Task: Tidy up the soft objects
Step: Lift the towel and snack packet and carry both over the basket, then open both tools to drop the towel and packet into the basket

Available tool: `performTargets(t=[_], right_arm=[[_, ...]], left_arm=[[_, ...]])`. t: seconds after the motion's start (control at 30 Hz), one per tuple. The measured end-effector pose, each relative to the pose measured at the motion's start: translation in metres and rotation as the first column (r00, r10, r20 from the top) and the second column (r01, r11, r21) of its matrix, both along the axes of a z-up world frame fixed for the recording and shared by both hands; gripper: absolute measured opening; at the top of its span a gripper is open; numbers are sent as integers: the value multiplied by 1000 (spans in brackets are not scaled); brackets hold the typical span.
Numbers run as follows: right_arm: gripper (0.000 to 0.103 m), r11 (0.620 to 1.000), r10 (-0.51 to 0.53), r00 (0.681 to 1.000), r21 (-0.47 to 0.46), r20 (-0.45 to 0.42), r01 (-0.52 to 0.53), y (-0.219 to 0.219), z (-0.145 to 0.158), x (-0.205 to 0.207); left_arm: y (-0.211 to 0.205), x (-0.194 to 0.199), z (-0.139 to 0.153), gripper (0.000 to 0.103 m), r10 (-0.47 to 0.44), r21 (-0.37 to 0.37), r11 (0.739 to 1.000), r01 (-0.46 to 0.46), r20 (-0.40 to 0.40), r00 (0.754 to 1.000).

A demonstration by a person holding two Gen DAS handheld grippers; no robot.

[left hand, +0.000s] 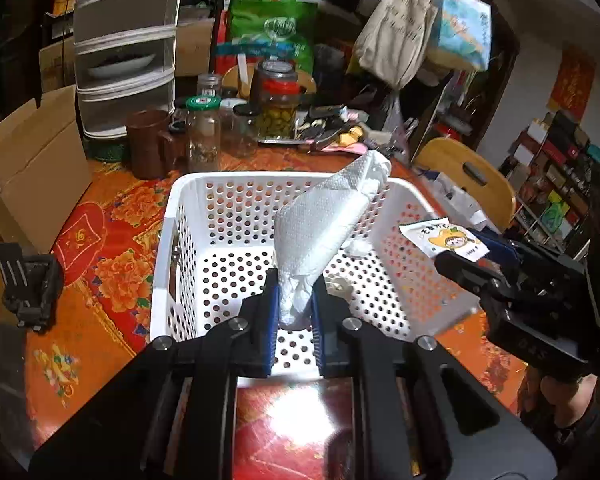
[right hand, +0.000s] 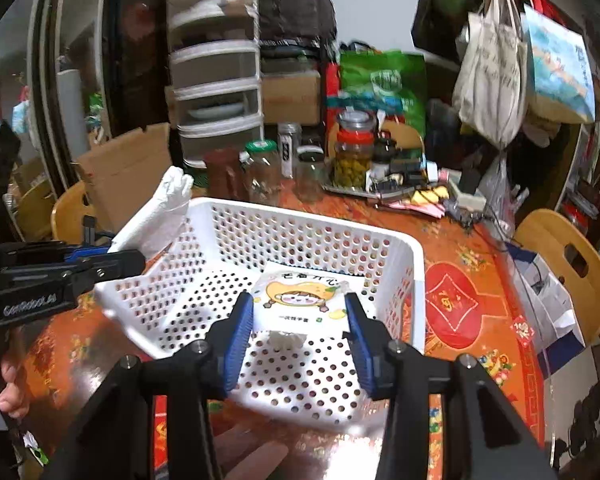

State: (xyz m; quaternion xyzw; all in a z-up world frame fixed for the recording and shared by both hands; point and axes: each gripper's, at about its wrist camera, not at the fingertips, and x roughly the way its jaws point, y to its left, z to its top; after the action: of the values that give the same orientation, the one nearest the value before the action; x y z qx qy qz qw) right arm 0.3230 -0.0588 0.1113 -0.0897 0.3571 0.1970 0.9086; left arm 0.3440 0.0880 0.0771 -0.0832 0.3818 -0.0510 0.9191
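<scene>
Left hand-held gripper point(left hand: 294, 300) clamps my paper towel point(left hand: 324, 224), long axis slanting up-right over the basket point(left hand: 160, 264), while the right hand-held gripper point(right hand: 298, 320) grips a wipes packet point(right hand: 300, 300) just above its floor.

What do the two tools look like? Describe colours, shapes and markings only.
Both are black, angular frames. The left tool has two flat fingers lined with ribbed blue pads and round silver bolt heads at the joints. The right tool matches it: blue ribbed pads, silver bolts. From the right wrist view, pale lettering runs along the left tool's side, too blurred to read. No cables show.
</scene>
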Motion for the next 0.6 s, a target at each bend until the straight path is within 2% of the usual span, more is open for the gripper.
performTargets(t=[0.23,0.4,0.6], right_arm=[[45,999,-21,989,-38,-145,16,9,-32,46],[45,997,-48,978,-61,-205,36,12,-47,61],[45,994,-51,969,-111,-241,24,20,-59,72]], left_arm=[[-7,47,-28,13,33,82,996,-21,-147,989],[-10,72,-50,13,43,107,994,-18,-241,970],[-10,86,-68,13,56,110,994,-24,-293,954]])
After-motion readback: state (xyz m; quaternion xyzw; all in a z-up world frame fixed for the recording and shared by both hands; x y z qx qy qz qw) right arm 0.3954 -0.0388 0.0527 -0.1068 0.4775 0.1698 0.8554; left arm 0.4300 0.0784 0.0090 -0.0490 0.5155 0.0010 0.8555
